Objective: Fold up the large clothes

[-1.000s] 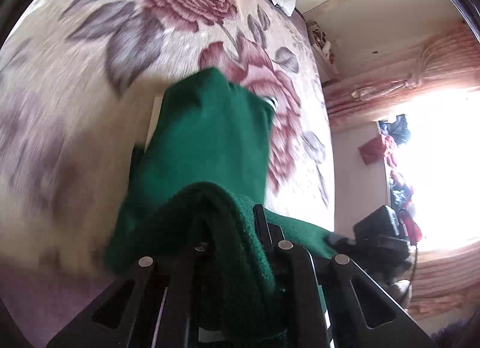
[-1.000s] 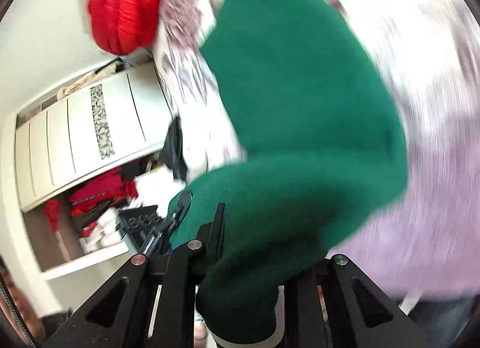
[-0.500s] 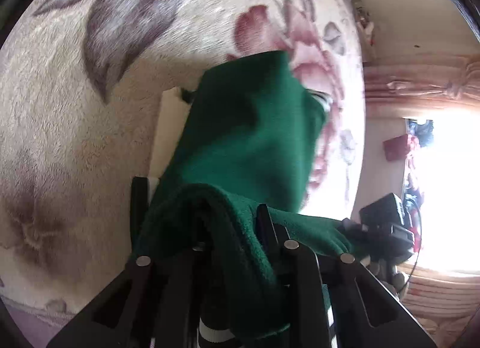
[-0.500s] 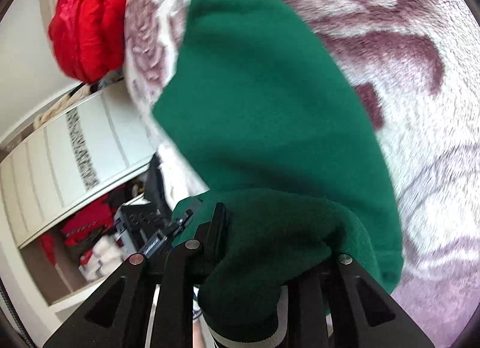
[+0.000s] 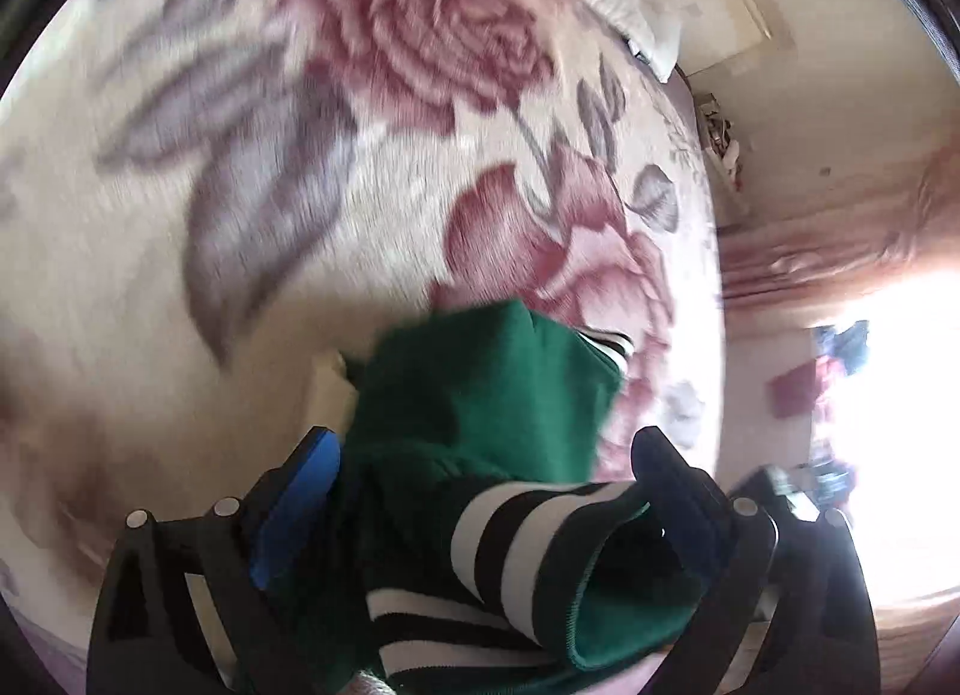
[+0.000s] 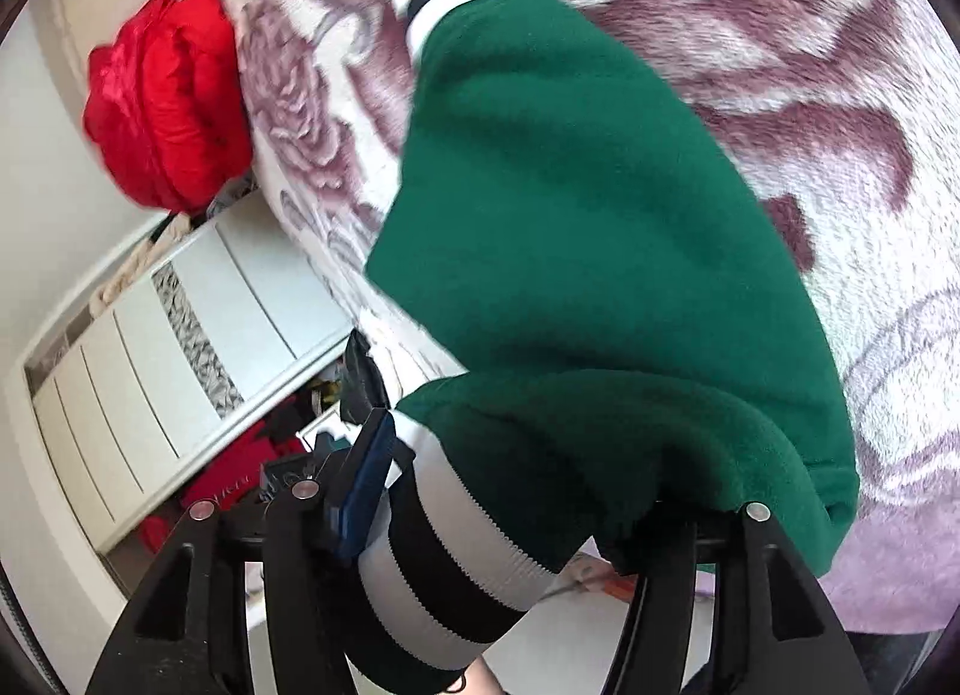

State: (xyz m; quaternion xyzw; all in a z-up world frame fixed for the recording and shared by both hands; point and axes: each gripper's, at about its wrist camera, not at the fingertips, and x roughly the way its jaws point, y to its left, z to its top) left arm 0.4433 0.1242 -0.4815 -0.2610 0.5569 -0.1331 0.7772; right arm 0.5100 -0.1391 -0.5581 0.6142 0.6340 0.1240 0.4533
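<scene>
On the rose-patterned blanket (image 5: 372, 167) near its edge (white wardrobe (image 6: 180, 347) beyond), my green sweater (image 6: 576, 227) lies folded, its striped hem between the opening jaws of my left gripper (image 5: 486, 455) and right gripper (image 6: 522, 455), neither pinching it.

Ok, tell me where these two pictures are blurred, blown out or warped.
Left wrist view: window blown out white, floral blanket smeared by motion blur, fisheye bending the edges. Right wrist view: sharper and evenly lit, green garment crisp, wardrobe curved by the lens.
</scene>
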